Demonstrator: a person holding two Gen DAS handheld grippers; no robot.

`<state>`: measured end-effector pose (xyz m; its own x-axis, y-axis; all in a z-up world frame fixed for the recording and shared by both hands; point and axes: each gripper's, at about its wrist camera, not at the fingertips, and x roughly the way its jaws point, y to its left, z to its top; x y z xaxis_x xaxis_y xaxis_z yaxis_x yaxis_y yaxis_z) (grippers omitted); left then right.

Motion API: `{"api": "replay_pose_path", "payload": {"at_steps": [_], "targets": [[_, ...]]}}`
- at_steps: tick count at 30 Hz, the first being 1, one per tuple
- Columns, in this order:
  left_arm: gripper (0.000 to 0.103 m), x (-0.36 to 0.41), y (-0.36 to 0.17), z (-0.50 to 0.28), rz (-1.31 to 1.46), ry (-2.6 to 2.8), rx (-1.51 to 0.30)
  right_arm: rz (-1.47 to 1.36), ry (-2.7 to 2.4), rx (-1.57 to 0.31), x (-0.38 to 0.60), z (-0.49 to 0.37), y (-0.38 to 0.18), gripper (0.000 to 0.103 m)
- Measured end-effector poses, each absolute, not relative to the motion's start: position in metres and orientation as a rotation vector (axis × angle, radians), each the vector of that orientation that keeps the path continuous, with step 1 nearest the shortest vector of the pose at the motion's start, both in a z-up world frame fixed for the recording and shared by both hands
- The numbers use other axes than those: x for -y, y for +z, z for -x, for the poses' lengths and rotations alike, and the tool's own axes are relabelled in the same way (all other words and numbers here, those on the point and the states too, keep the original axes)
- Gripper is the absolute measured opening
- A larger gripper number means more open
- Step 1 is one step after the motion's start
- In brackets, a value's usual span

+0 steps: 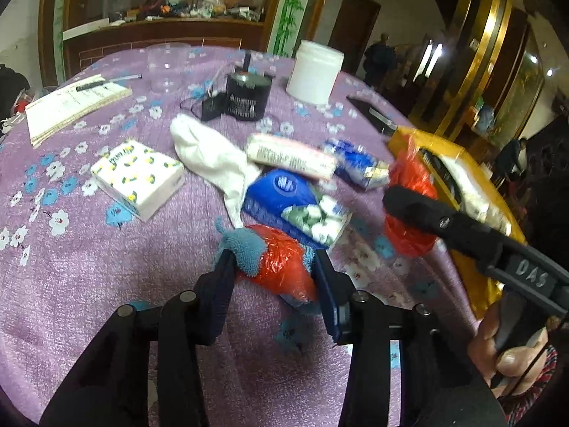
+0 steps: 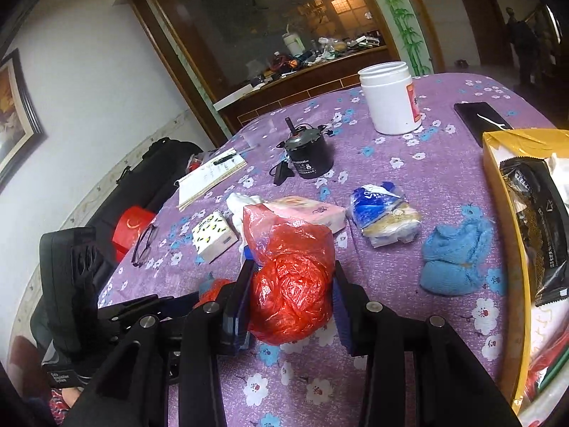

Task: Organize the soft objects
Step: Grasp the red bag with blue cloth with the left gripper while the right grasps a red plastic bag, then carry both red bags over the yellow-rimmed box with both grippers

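The task looks to be partly done. At the right edge of the purple flowered tablecloth (image 2: pixel 444 149) stands a yellow cardboard box (image 2: pixel 505 235) that already holds a black foil packet (image 2: pixel 533 220) and some white tissue, so some soft things seem to be put away, though the rest of its contents are hard to make out. The right gripper (image 2: pixel 293 299) is closed on a crumpled red plastic bag (image 2: pixel 291 284), both pads pressing its sides, and the left wrist view shows that bag held just beside the box's near-left wall. The left gripper (image 1: pixel 275 270) has its jaws round a second red plastic bag (image 1: pixel 284 267) bundled with a piece of blue terry cloth (image 1: pixel 242 249); the pads appear to touch the bundle on both sides, so I judge it gripped, near the front of the table. Much is left: a white sock (image 1: pixel 209 156), a yellow-patterned white tissue pack (image 1: pixel 138 178), a blue flowered tissue pack (image 1: pixel 295 206), a pink tissue pack (image 1: pixel 291 158), a blue-and-white crushed tissue wrapper (image 2: pixel 384 213) and a blue fluffy cloth (image 2: pixel 451 252) lie loose in the middle of the cloth, well apart from the box except the fluffy cloth, which is near it. The white plastic jar (image 2: pixel 389 99) and black cylindrical motor (image 2: pixel 309 156) at the far side are hard things and probably not part of the job.
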<state>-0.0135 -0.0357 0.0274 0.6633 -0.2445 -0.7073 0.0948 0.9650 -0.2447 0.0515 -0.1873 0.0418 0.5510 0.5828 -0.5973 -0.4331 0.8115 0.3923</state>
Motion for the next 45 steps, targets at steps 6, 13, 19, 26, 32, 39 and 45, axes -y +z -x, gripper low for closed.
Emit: {"api": "replay_pose_path", "payload": {"at_steps": [6, 13, 19, 26, 32, 39, 45], "targets": [[0.041, 0.028, 0.042, 0.023, 0.225, -0.169, -0.704, -0.154, 0.588, -0.741, 0.181, -0.045, 0.047, 0.041], [0.042, 0.027, 0.064, 0.045, 0.133, -0.003, -0.499, -0.070, 0.570, -0.679, 0.170, -0.034, 0.055, 0.041], [0.042, 0.033, 0.067, 0.047, 0.072, 0.026, -0.474, -0.030, 0.567, -0.653, 0.166, -0.030, 0.056, 0.041], [0.042, 0.038, 0.068, 0.050, 0.039, 0.059, -0.462, -0.030, 0.563, -0.631, 0.167, -0.028, 0.059, 0.041], [0.042, 0.042, 0.068, 0.054, 0.012, 0.094, -0.448, -0.031, 0.559, -0.621, 0.168, -0.028, 0.060, 0.041], [0.042, 0.041, 0.067, 0.052, 0.009, 0.112, -0.466, -0.032, 0.561, -0.596, 0.169, -0.022, 0.063, 0.041], [0.042, 0.043, 0.067, 0.052, -0.003, 0.123, -0.465, -0.031, 0.569, -0.578, 0.169, -0.019, 0.066, 0.041]]}}
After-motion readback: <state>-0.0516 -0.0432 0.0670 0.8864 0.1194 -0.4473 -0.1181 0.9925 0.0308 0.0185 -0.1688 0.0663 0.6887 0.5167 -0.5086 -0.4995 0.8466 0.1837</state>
